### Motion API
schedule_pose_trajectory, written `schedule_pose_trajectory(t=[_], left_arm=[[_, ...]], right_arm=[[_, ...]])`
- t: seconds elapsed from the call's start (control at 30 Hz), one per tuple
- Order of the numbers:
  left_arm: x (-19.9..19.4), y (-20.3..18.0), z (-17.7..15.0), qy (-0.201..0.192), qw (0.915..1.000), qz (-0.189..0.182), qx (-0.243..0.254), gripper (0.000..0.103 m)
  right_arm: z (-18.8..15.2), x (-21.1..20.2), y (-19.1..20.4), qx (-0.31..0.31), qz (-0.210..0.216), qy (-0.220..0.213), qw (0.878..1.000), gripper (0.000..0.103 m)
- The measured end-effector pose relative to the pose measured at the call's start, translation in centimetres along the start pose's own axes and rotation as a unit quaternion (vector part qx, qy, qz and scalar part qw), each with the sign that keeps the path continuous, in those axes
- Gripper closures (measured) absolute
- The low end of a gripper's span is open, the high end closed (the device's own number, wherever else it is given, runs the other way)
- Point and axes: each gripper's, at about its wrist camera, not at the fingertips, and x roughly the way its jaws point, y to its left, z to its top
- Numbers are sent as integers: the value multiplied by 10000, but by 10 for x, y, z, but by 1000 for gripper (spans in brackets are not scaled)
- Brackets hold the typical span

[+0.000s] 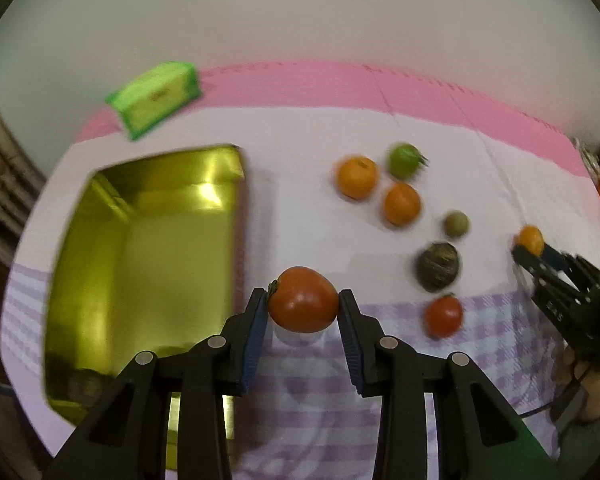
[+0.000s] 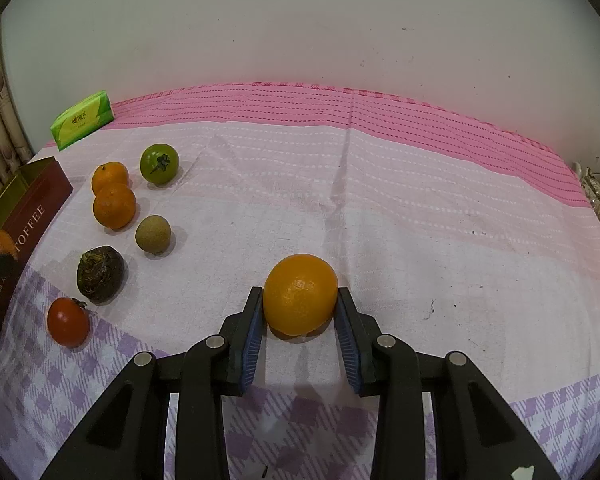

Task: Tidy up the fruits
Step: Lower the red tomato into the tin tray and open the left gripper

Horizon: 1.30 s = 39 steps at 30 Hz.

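Observation:
My left gripper (image 1: 303, 300) is shut on a red tomato (image 1: 303, 299) and holds it above the cloth, just right of the open gold tin box (image 1: 140, 264). My right gripper (image 2: 300, 302) is shut on an orange (image 2: 300, 294) low over the cloth; it also shows in the left wrist view (image 1: 531, 240). On the cloth lie two tangerines (image 2: 110, 178) (image 2: 114, 206), a green tomato (image 2: 159, 163), a small tan fruit (image 2: 153, 234), a dark fruit (image 2: 99, 274) and a small red tomato (image 2: 68, 322).
A green tissue pack (image 2: 82, 120) lies at the back left on the pink cloth (image 2: 340, 104). The box's brown "TOFFEE" side (image 2: 24, 232) stands at the left edge. A dark round item (image 1: 84, 386) lies in the box's near corner. Wall behind the table.

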Motion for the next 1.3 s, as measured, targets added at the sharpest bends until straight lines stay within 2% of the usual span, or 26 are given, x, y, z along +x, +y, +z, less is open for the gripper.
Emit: schedule_pose_trajectory(t=[0.1,0.2,0.33,0.47,0.57,0.87,1.3], left_arm=[[-7,32,4,-61,9995,258,-172,66],[-7,67,2,43,9978,582,-312,66],[2,103,-7,317,9942,890,-504,66],[14,128,-20,620,9909,980,-677,66],[22,132,-29,802,9895,971,-704,66],[34,135,-36,1005,9878,944,-716,66],[34,137,-34,1037,9872,894,-817,62]], right_arm=[[-1,0,0,-8,-9,-1,10000,70],[-1,1,0,-11,-14,-1,10000,70],[-1,1,0,-11,-14,-4,10000,70],[-1,2,0,-29,-32,-5,10000,70],[-1,2,0,-29,-29,-5,10000,70],[-3,3,-1,-42,-41,-13,10000,70],[-5,5,-2,-42,-39,-34,10000,70]])
